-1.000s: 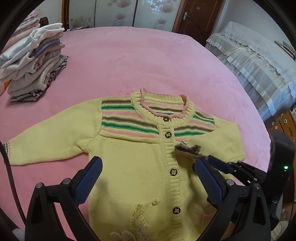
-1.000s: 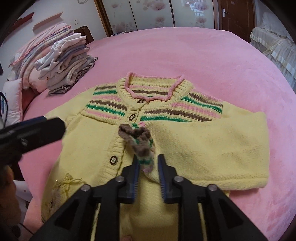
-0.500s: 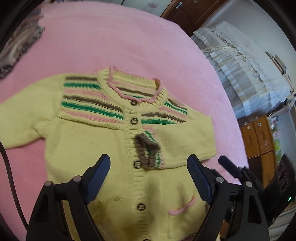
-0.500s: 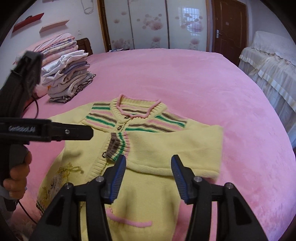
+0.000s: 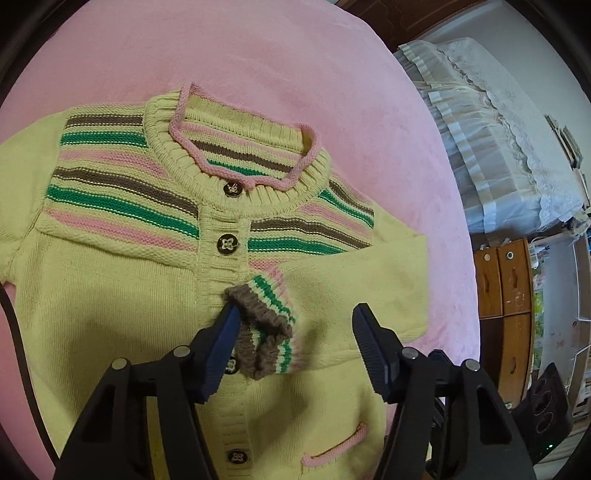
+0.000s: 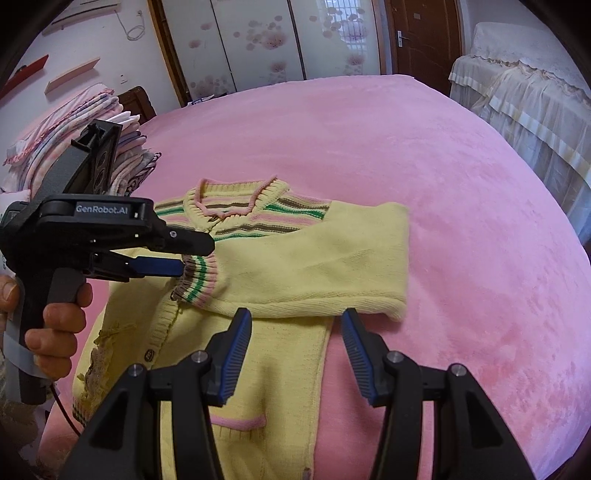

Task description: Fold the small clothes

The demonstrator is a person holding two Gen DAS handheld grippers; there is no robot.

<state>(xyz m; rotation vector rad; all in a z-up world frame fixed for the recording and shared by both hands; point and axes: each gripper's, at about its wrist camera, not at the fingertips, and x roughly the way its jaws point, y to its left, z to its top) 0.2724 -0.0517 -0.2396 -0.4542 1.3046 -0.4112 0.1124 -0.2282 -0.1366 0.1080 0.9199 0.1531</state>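
A small yellow knit cardigan with pink, green and brown stripes lies face up on the pink bed. Its right sleeve is folded across the chest, with the striped cuff at the button band. My left gripper is open low over the chest, its left finger touching the cuff. In the right wrist view the cardigan and cuff show again, with the left gripper coming in from the left. My right gripper is open and empty just below the folded sleeve.
A stack of folded clothes sits at the bed's far left, partly behind the left gripper. A white covered bed and a wooden drawer unit stand off the right side. A door is at the back.
My right gripper let go of the cuff, opened and pulled back towards the hem. My left gripper moved forward and down over the chest until its left finger reached the cuff.
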